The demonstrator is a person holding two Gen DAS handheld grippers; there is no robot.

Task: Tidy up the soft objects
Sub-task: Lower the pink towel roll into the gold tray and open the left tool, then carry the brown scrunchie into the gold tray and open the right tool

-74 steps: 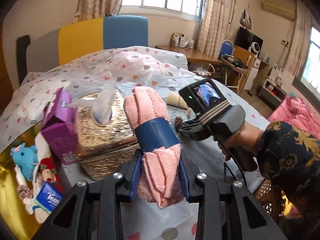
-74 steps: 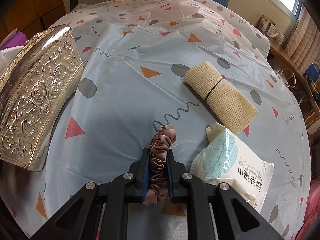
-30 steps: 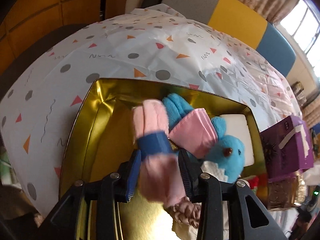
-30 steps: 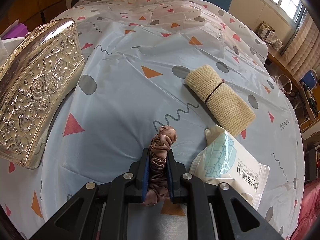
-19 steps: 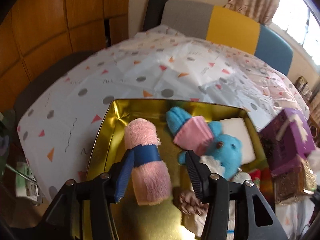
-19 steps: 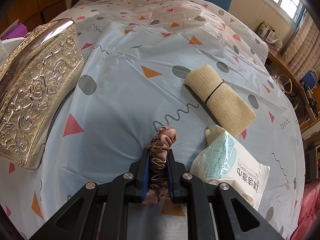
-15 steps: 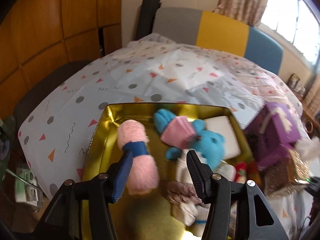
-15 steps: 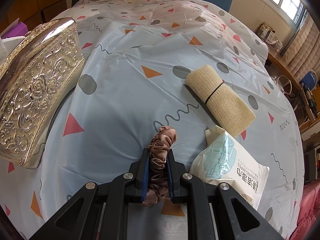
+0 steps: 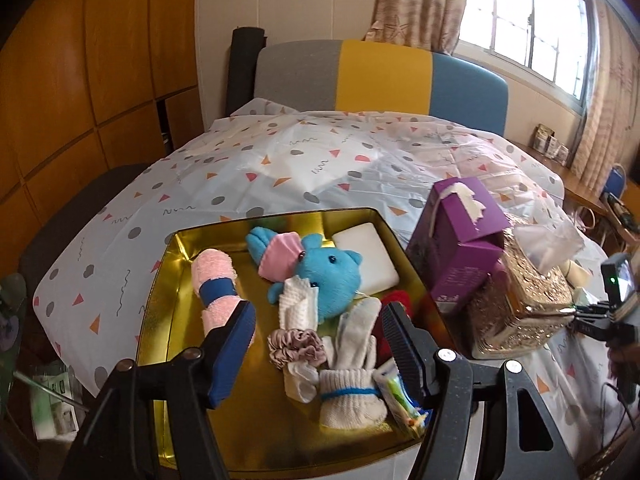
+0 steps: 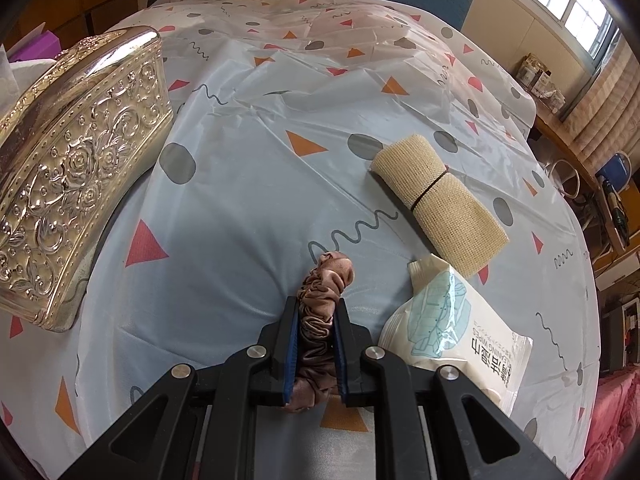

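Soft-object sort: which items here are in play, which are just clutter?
In play:
- gold tray
- pink towel roll, in tray
- brown scrunchie, held in right tongs
- beige cloth roll, on table
- left tongs, open over tray

Clutter:
- ornate tissue box
- purple carton
- wipes pack

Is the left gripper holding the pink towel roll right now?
No. The left gripper is open and empty, and the pink towel roll lies in the gold tin.
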